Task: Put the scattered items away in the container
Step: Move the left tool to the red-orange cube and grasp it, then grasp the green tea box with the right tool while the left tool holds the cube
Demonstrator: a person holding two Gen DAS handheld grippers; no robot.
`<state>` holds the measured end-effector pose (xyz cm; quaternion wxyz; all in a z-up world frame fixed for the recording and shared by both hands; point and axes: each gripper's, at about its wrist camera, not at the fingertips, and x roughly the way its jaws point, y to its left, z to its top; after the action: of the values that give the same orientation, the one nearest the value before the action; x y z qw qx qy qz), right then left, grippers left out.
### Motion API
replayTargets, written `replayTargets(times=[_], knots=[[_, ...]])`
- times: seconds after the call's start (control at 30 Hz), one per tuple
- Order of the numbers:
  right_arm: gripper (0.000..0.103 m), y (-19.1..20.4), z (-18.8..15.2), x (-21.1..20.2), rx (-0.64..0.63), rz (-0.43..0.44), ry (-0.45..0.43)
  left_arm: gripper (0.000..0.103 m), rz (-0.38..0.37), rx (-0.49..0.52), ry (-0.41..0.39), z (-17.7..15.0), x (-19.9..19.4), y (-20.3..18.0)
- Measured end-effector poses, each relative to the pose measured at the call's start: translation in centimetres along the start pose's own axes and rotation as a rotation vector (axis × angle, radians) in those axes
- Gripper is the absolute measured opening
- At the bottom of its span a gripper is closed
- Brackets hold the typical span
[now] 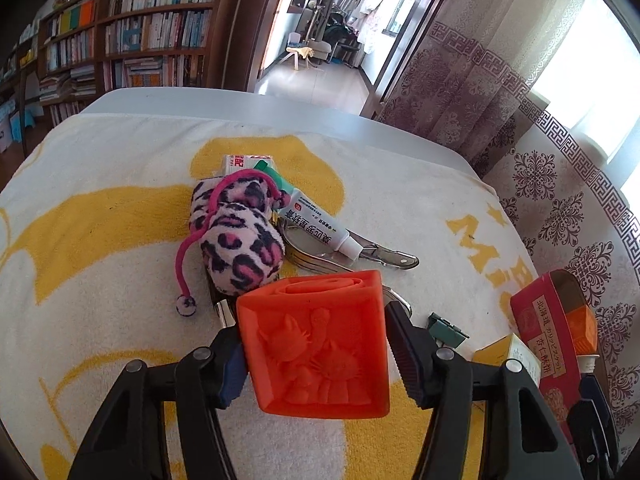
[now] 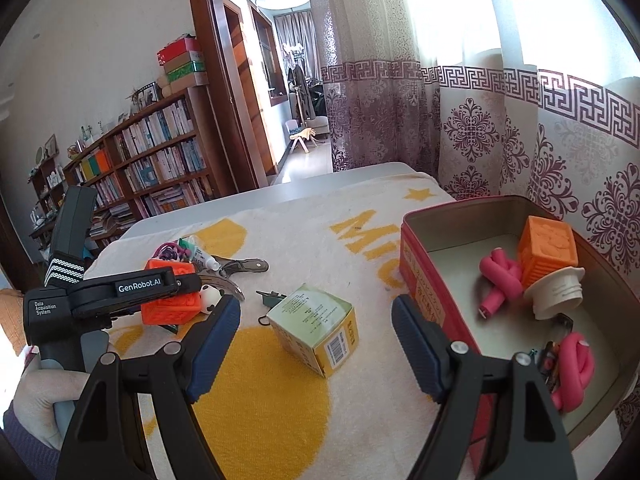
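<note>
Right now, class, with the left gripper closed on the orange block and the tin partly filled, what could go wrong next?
1. The left gripper holds the orange block tilted, so it may slip on the way over.
2. The plush leopard toy lies right behind the block; its pink cord could snag as the block lifts.
3. The tin already holds another orange block and a white cap, so a dropped block may bounce or land askew.

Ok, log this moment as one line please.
left gripper: shut on orange block | right gripper: open, empty | tin: partly filled | carton: on towel
</note>
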<state>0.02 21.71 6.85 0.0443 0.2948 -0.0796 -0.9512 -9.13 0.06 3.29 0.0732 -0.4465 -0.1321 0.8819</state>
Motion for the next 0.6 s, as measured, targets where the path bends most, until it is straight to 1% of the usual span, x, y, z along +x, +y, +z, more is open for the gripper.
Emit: replayTargets(times=[0.13,0.23,0.3,0.5,0.6], knots=[[0.081,0.0,-0.2,0.3,0.002,0.023,0.012,0.054,-0.035,0.011,0.004,-0.6,-1.2,0.1],[0.081,0.1,-0.3,0.5,0.001,0.047,0.016,0.054,0.005,0.037,-0.018,-1.2,-2.6,-0.1],[0.081,0.3,-0.5,0.7,-0.005,0.058,0.024,0.054,0.016,0.051,-0.043,-1.7,-3.7,0.0],[0.081,0.7,-1.0,1.8,-0.024,0.067,0.069,0.054,0.001,0.034,-0.108,-3.0,-6.7,1.4],[0.081,1.1,-1.3,2.3,-0.047,0.049,0.087,0.054,0.005,0.008,-0.108,-3.5,-6.9,2.2]])
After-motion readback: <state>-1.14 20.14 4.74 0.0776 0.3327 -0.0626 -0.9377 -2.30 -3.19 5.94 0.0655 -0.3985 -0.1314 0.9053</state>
